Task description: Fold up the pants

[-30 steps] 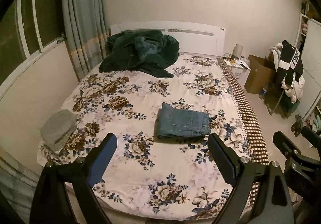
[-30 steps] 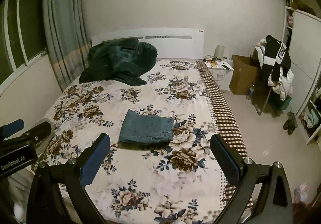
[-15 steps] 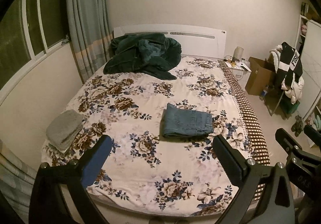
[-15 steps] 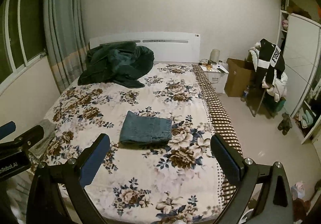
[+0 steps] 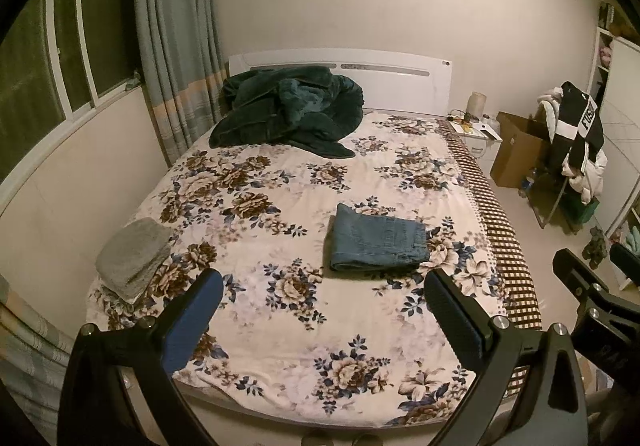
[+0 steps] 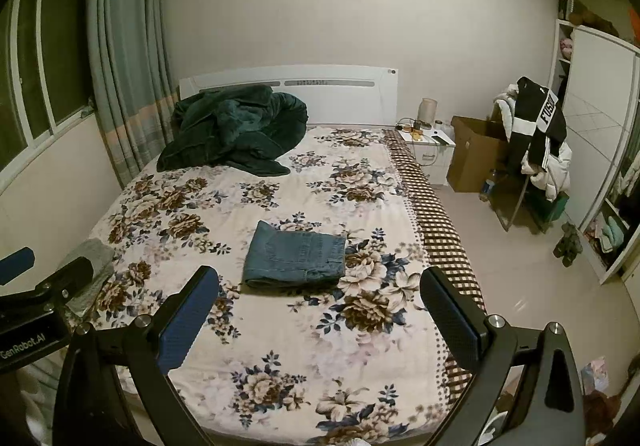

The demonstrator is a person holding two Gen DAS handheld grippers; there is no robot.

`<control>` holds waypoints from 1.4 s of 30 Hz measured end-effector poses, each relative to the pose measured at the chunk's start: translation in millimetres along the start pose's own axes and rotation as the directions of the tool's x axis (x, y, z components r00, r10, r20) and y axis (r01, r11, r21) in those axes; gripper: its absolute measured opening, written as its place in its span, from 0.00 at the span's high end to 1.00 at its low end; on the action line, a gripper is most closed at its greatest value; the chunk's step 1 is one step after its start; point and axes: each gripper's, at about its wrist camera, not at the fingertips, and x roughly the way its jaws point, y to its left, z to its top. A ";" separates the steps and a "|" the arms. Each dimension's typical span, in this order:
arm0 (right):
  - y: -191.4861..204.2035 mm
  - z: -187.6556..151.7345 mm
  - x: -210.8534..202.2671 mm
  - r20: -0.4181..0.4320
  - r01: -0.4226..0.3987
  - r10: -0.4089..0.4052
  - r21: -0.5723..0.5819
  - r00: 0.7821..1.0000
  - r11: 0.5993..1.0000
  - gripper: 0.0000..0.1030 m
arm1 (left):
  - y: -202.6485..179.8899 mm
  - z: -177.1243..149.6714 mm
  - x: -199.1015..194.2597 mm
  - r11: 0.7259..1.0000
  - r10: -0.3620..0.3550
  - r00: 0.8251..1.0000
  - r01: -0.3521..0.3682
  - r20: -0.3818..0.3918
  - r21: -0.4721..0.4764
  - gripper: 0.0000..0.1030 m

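Blue jeans (image 5: 378,242) lie folded in a neat rectangle on the floral bedspread (image 5: 280,182), right of the bed's middle; they also show in the right wrist view (image 6: 296,256). My left gripper (image 5: 322,292) is open and empty, held above the foot of the bed, well short of the jeans. My right gripper (image 6: 318,288) is open and empty too, at about the same distance. Each gripper shows at the edge of the other's view: the right one (image 5: 592,294) and the left one (image 6: 48,282).
A folded grey garment (image 5: 134,256) lies at the bed's left edge. A dark green blanket (image 5: 288,110) is heaped by the headboard. Right of the bed are a nightstand (image 6: 432,144), a cardboard box (image 6: 474,158) and a chair with clothes (image 6: 540,142).
Both grippers have pulled back and risen away from the bed, so more of the room shows. The jeans have not moved. Both grippers stay open.
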 end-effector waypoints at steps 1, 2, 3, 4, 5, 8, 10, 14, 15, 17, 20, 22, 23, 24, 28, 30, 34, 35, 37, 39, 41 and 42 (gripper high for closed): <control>0.8 -0.1 -1.8 -0.001 -0.002 0.002 0.000 1.000 1.000 0.01 | 0.5 -0.5 -0.1 1.000 0.001 1.000 -0.001 -0.001 -0.001 0.00; 1.5 -0.2 -3.4 -0.003 -0.003 0.003 -0.001 1.000 1.000 0.01 | 2.1 -1.4 -0.7 1.000 0.001 1.000 -0.001 -0.003 -0.002 0.00; 2.6 0.2 -3.6 -0.004 -0.004 0.004 -0.003 1.000 1.000 0.01 | 3.6 -1.9 -1.3 1.000 0.002 1.000 -0.002 -0.003 -0.002 0.00; 3.1 0.4 -4.5 -0.005 -0.005 0.005 -0.004 1.000 1.000 0.01 | 3.7 -1.8 -1.3 1.000 0.003 1.000 -0.003 -0.001 -0.001 0.00; 3.1 0.3 -5.7 -0.004 -0.005 0.005 -0.004 1.000 1.000 0.01 | 3.9 -1.9 -1.1 1.000 0.000 1.000 0.000 -0.002 -0.002 0.00; 3.7 -0.5 -6.8 -0.007 -0.006 0.006 -0.003 1.000 1.000 0.01 | 3.6 -2.4 -1.4 1.000 0.001 1.000 -0.001 -0.003 -0.002 0.00; 5.4 -0.6 -6.7 -0.006 -0.007 0.007 -0.004 1.000 1.000 0.01 | 3.4 -2.2 -1.5 1.000 0.002 1.000 -0.002 -0.002 -0.001 0.00; 5.1 -0.2 -5.7 -0.005 -0.007 0.007 -0.006 1.000 1.000 0.01 | 3.2 -2.2 -1.6 1.000 0.001 1.000 -0.001 -0.001 -0.002 0.00; 5.0 0.0 -4.4 -0.007 -0.006 0.006 -0.006 1.000 1.000 0.01 | 3.1 -2.2 -1.6 1.000 0.002 1.000 -0.002 -0.002 -0.002 0.00; 5.2 -0.4 -5.7 -0.009 -0.008 0.008 -0.004 1.000 1.000 0.01 | 3.4 -2.1 -1.4 1.000 0.001 1.000 -0.001 -0.001 -0.002 0.00; 6.9 -0.4 -5.0 -0.008 -0.008 0.008 -0.006 1.000 1.000 0.01 | 3.5 -1.7 -0.9 1.000 0.001 1.000 -0.001 -0.001 0.000 0.00; 6.7 -0.6 -4.3 -0.009 -0.009 0.009 -0.004 1.000 1.000 0.01 | 5.5 -2.1 -1.9 1.000 0.001 1.000 -0.001 -0.001 -0.003 0.00; 8.0 -1.1 -5.2 -0.011 -0.012 0.012 -0.005 1.000 1.000 0.01 | 5.6 -2.0 -1.9 1.000 0.001 1.000 -0.001 0.000 -0.002 0.00; 10.5 -1.7 -5.1 -0.012 -0.014 0.014 -0.006 1.000 1.000 0.01 | 5.7 -2.1 -1.8 1.000 0.002 1.000 -0.002 0.000 0.000 0.00; 11.9 -2.1 -5.8 -0.013 -0.015 0.014 -0.005 1.000 1.000 0.01 | 7.6 -2.5 -2.2 1.000 0.005 1.000 -0.005 0.001 -0.001 0.00; 12.6 -2.4 -7.7 -0.012 -0.014 0.014 -0.005 1.000 1.000 0.01 | 6.7 -2.1 -1.8 1.000 0.003 1.000 -0.003 -0.001 0.001 0.00; 11.9 -3.7 -4.6 -0.009 -0.014 0.014 -0.006 1.000 1.000 0.00 | 7.0 -2.4 -3.3 1.000 0.005 1.000 -0.005 -0.001 0.003 0.00; 12.1 -4.0 -5.0 -0.010 -0.014 0.014 -0.006 1.000 1.000 0.00 | 6.8 -2.3 -3.7 1.000 0.005 1.000 -0.005 0.001 0.002 0.00; 11.6 -3.9 -4.7 -0.010 -0.014 0.014 -0.006 1.000 1.000 0.00 | 8.1 -2.4 -3.6 1.000 0.001 1.000 -0.001 0.001 0.000 0.00; 11.4 -3.5 -4.7 -0.010 -0.013 0.013 -0.008 1.000 1.000 0.00 | 9.1 0.7 -4.6 1.000 0.002 1.000 -0.002 -0.001 0.001 0.00; 11.7 -5.0 -5.5 -0.009 -0.014 0.013 -0.009 1.000 1.000 0.00 | 8.7 0.4 -4.8 1.000 0.002 1.000 -0.002 0.001 0.001 0.00; 11.4 -4.3 -4.4 -0.010 -0.014 0.014 -0.008 1.000 1.000 0.00 | 8.3 0.3 -4.9 1.000 0.002 1.000 -0.002 0.001 0.000 0.00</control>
